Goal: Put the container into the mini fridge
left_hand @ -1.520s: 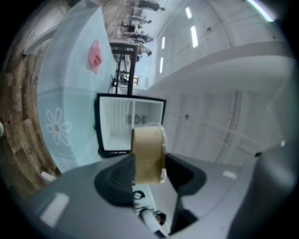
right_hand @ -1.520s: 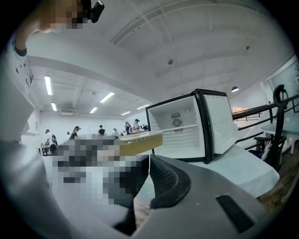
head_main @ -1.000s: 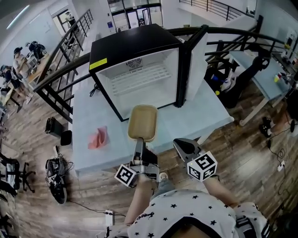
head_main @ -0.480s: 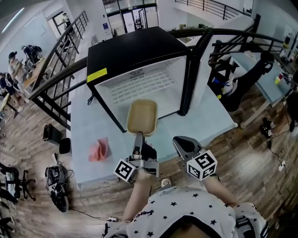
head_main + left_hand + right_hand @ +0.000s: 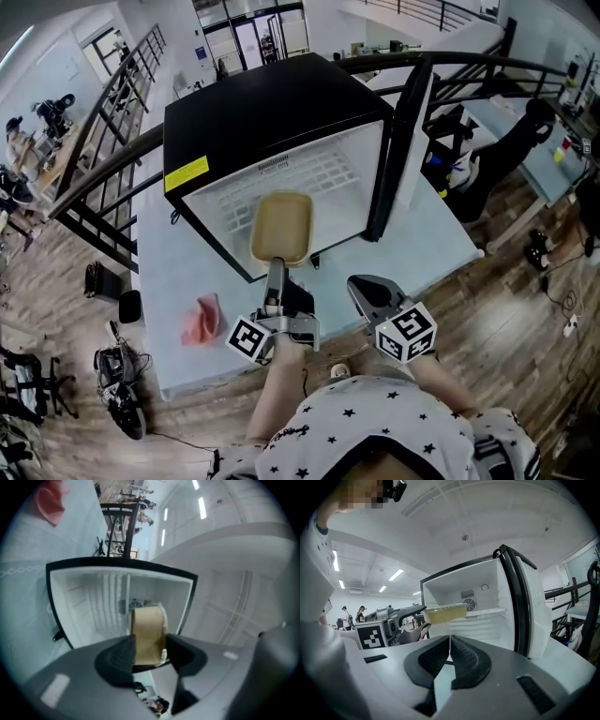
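My right gripper (image 5: 449, 651) is pressed together, empty. My left gripper (image 5: 149, 645) pinches the near end of the shallow tan plastic container (image 5: 281, 227), held at the open mouth of the black mini fridge (image 5: 272, 108). It looks light and thin-walled; that end grip suits.

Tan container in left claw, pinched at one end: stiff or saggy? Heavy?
Probably stiff: the container juts out level from the left claw, held only at its near end, no sag. Likely light, since that end pinch carries it. Might pivot if bumped on the mini fridge.

Container (image 5: 281, 228) tan, mini fridge (image 5: 272, 103) black, cloth (image 5: 200, 320) pink.
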Motion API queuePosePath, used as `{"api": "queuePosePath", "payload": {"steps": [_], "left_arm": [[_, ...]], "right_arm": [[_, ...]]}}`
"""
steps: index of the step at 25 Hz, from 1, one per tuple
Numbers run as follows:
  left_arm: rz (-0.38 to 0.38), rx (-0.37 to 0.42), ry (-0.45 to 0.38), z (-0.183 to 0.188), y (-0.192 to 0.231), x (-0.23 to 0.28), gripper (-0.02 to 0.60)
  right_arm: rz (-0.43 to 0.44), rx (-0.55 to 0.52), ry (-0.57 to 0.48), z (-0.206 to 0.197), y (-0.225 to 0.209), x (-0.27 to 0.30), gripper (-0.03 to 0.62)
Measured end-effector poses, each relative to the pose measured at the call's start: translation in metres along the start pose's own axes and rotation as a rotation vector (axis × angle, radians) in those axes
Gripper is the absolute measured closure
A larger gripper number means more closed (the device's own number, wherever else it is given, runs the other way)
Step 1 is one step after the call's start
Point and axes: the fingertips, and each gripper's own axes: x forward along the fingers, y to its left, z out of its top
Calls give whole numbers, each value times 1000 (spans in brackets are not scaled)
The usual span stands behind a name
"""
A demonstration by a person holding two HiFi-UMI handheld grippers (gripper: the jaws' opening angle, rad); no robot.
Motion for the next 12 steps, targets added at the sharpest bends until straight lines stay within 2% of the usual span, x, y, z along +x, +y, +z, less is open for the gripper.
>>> {"api": "queuePosePath", "payload": {"steps": [7,12], "left_arm": [[7,5,-20,5,5,18,379],[23,18,-58,5,14,30,379]], "right_arm": [[7,18,20,-5,-13,9,572],[50,13,22,-1,-31,22,572]]}}
